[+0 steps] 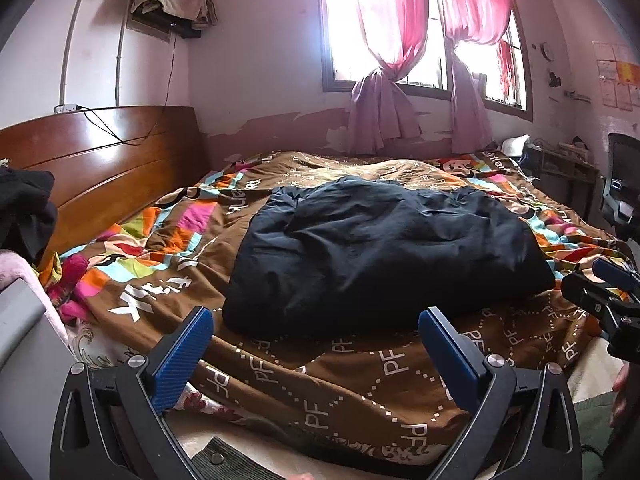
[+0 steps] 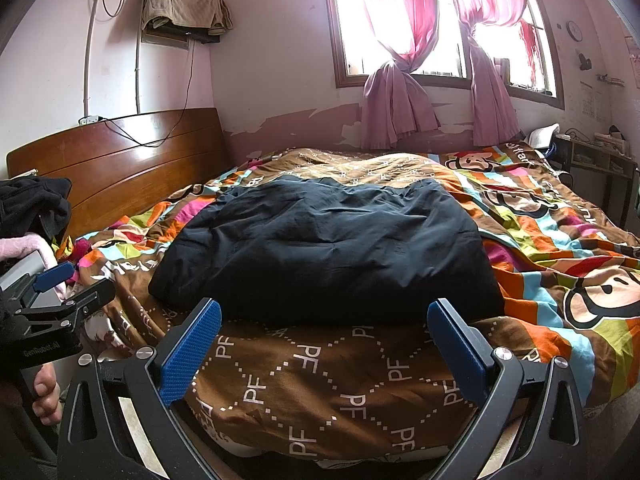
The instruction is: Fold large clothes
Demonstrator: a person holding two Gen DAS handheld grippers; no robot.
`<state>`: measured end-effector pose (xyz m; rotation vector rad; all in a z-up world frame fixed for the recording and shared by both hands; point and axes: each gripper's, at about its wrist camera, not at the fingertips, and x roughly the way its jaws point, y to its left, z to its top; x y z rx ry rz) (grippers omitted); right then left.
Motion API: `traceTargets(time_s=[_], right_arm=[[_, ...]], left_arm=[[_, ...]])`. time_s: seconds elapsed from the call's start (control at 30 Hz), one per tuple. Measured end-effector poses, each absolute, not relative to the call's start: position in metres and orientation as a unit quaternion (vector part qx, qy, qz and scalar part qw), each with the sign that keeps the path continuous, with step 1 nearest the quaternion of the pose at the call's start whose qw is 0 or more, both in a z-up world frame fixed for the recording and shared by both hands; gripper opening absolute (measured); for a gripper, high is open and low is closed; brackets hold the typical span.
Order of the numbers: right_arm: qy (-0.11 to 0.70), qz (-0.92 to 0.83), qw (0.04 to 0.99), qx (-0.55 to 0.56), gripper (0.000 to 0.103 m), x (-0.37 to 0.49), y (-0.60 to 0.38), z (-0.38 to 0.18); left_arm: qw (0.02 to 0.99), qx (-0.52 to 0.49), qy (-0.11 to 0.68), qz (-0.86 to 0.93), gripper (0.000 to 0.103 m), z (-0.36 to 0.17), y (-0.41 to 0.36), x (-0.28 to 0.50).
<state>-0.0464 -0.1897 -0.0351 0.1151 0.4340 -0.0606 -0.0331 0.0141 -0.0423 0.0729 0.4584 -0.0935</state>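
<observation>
Your right gripper (image 2: 324, 344) spread wide, blue pads (image 2: 192, 350) apart, nothing between, hovering over near edge of brown patterned quilt (image 2: 320, 392). Dark garment (image 2: 328, 248) lies folded in thick bundle on quilt just beyond fingertips, not touching them. Your left gripper (image 2: 60, 280) at left edge, hand (image 2: 46, 398) below it. Wooden headboard (image 2: 120, 164) left, pink curtains (image 2: 400, 60) at window behind.
</observation>
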Motion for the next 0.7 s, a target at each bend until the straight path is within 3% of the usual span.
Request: traceTargets(time_s=[0.7], right_arm=[[0.216, -0.031, 0.974, 0.058, 0.102, -0.0462, -0.1886, -0.0347]], left_arm=[[0.970, 0.044, 0.233, -0.052, 0.103, -0.0456, 0.0157, -0.0281]])
